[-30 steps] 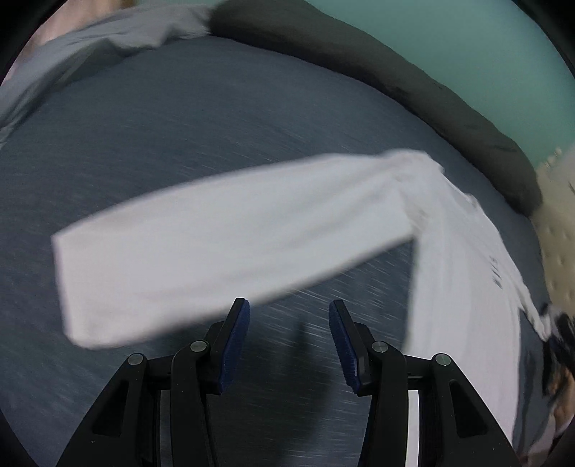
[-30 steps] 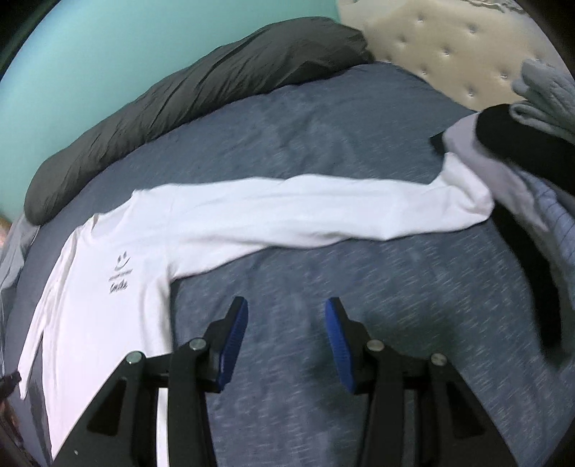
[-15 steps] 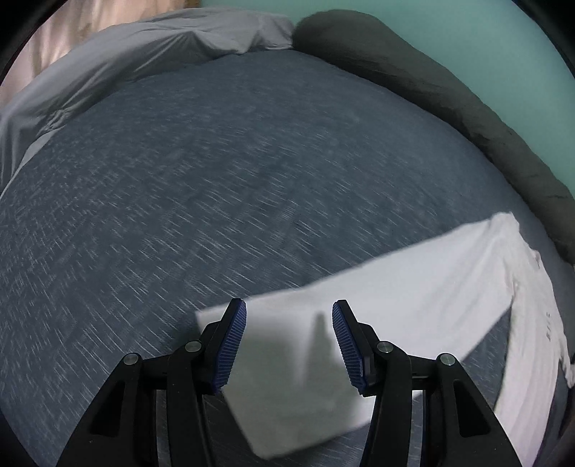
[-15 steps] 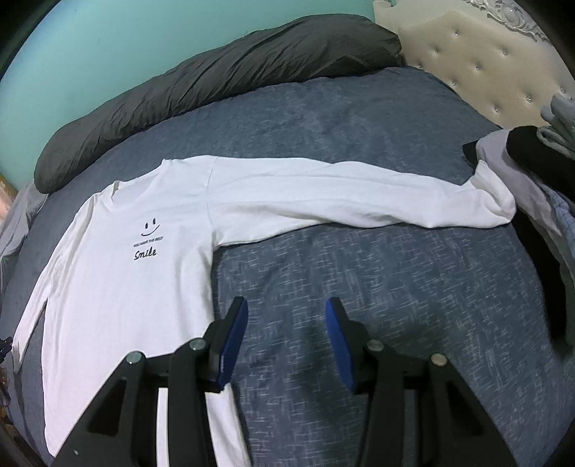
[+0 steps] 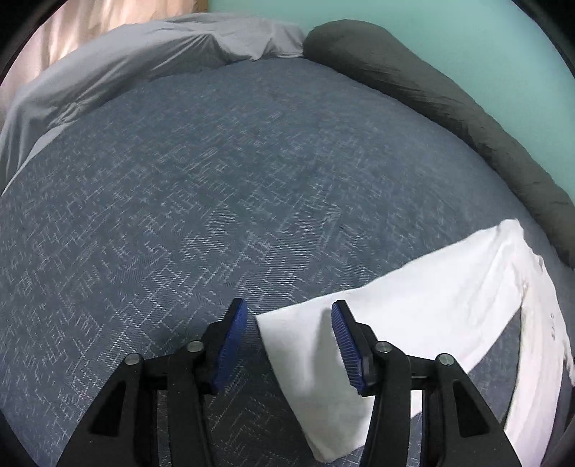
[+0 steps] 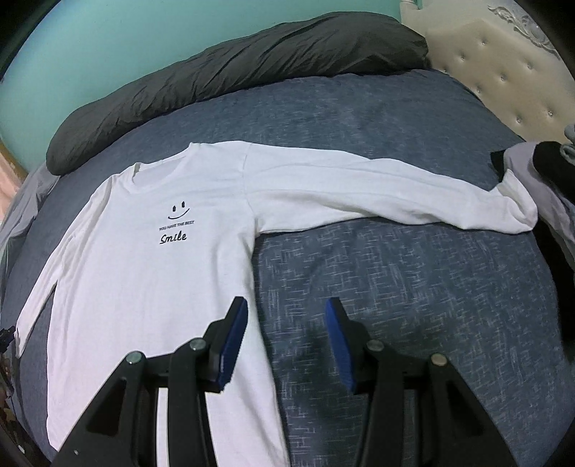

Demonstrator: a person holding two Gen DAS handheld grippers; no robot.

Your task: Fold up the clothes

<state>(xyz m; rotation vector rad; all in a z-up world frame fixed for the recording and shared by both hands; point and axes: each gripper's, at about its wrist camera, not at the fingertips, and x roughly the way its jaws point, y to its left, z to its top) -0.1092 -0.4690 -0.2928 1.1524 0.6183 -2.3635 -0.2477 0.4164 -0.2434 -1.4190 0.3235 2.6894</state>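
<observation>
With the white shirt (image 6: 143, 287) spread flat on the bed (image 6: 395, 287), its sleeve cuff (image 5: 305, 359) is framed by the closing, still-empty left claw (image 5: 289, 341), best shut squarely on it, while the right claw (image 6: 287, 334) is kept half-open, empty.

The bed (image 6: 395, 280) is covered by a blue-grey spread with a pale crosshatch pattern, and a long dark grey bolster (image 6: 233, 72) lies along its far edge against a plain teal wall (image 6: 90, 46). A cream tufted headboard (image 6: 496, 72) stands at one end. A light grey sheet (image 5: 143, 61) drapes the opposite end before a pinkish curtain (image 5: 72, 32).
</observation>
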